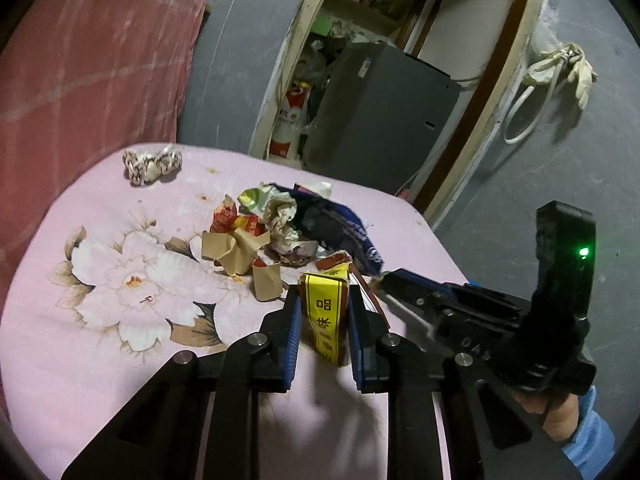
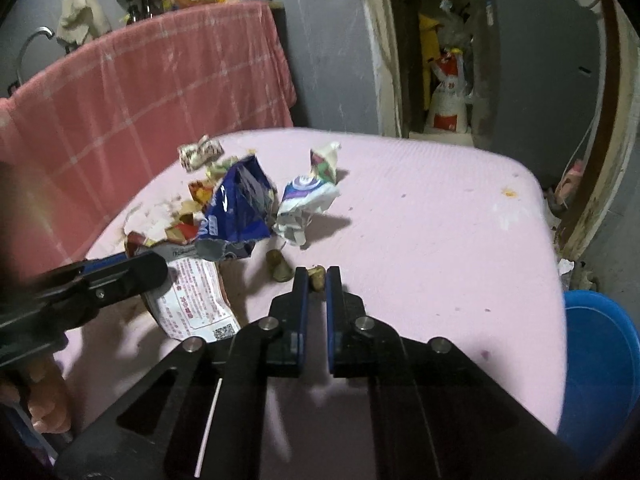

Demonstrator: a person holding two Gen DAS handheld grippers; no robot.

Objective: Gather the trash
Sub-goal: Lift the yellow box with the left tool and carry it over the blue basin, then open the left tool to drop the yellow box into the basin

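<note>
Yellow wrapper [image 1: 325,322] sat pinched in my left claw [image 1: 323,300], just above pink desk [image 1: 100,360]. Right claw [image 2: 317,280] was nearly closed on small brown scrap [image 2: 318,273]; trash pile [image 2: 236,208] lay beyond.

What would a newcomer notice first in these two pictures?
First, the heap of crumpled wrappers in the middle of the pink flowered cloth, with a blue foil bag standing out. Next, the left gripper shut on a yellow and brown wrapper near the heap. The right gripper pinches a small tan scrap; a blue tub stands beside the cloth.
</note>
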